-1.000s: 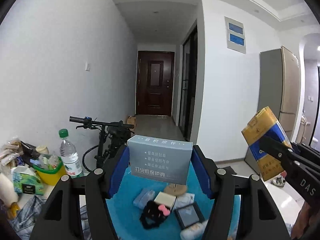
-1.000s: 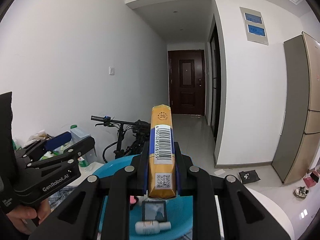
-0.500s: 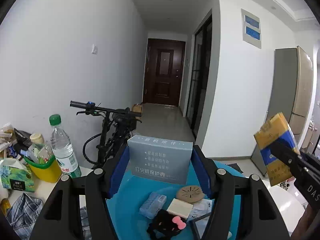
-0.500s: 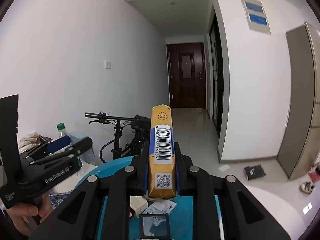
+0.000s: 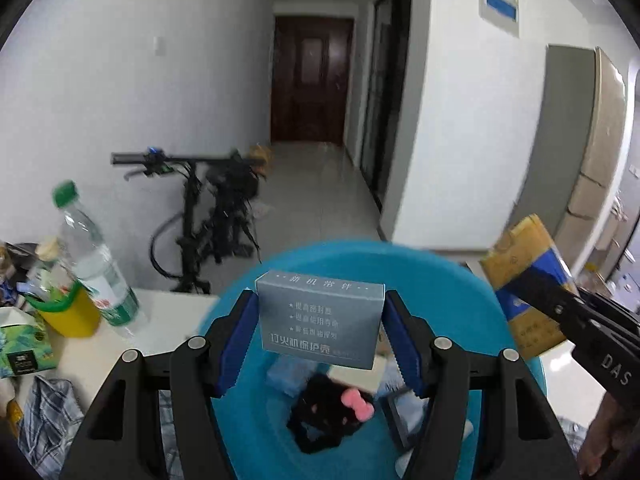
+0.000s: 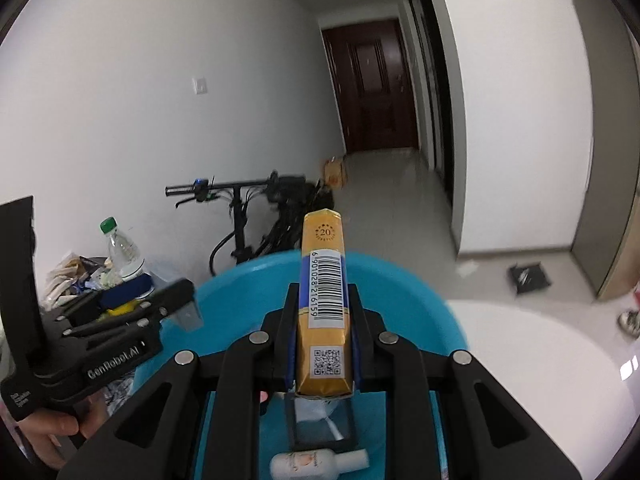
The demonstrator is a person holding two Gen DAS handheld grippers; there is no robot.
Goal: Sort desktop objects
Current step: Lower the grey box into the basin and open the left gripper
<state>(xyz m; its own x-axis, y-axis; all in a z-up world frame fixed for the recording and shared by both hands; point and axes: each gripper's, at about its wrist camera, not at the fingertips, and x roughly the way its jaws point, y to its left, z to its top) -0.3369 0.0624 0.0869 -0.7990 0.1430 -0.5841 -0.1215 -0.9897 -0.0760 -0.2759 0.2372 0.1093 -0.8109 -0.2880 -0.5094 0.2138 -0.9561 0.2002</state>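
Beside blue basin (image 5: 460, 276), bottle (image 5: 94, 264), bicycle (image 5: 216, 208)

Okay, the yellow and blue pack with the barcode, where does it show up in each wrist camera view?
Left wrist view: the yellow and blue pack is at the right edge, tilted, clamped in the right gripper.
Right wrist view: the pack stands dead centre between that gripper's fingers, barcode facing the camera.
Shared landmark: the blue basin lies below the pack in both views.
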